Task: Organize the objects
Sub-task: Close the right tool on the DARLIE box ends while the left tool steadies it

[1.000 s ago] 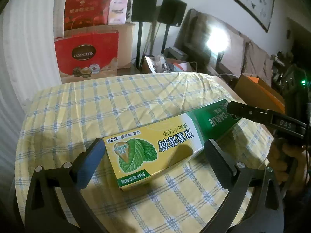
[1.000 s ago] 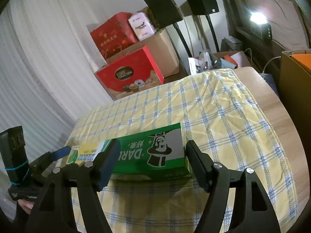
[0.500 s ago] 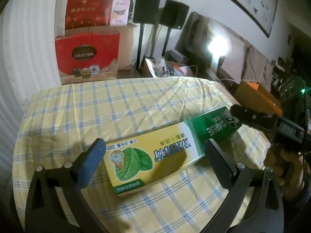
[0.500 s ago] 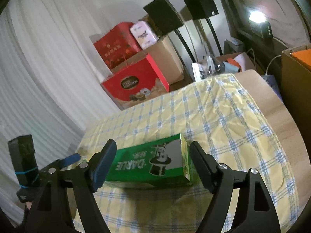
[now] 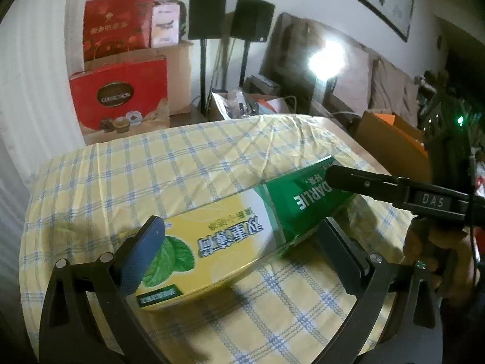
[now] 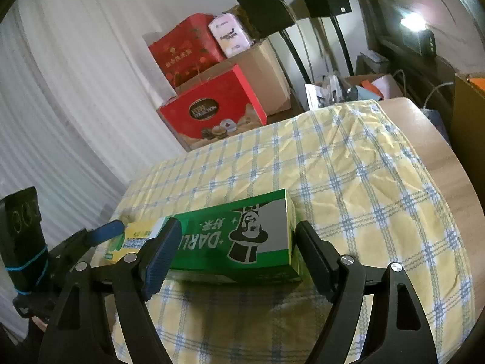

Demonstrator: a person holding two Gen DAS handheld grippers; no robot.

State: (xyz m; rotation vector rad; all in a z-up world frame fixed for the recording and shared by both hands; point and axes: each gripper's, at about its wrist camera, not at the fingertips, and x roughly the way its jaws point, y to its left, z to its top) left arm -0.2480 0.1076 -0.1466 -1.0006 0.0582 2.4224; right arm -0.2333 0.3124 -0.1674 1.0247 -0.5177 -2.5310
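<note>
Toothpaste box (image 5: 230,236) flat near bench (image 6: 436,139) front edge, straddled endwise by left tongs (image 5: 239,251) and right tongs (image 6: 239,251). Both wide, right just opened, pads clear. Step: box set down. Next: back away, seek another object.

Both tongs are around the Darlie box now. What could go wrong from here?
1. The toothpaste box is long and straddled at opposite ends; uneven closing could twist it.
2. The right tongs, whose jaws have just been opening, show a gap on the outer side, so a lift now might drop that end.
3. Dragging could wrinkle the checked tablecloth.
</note>
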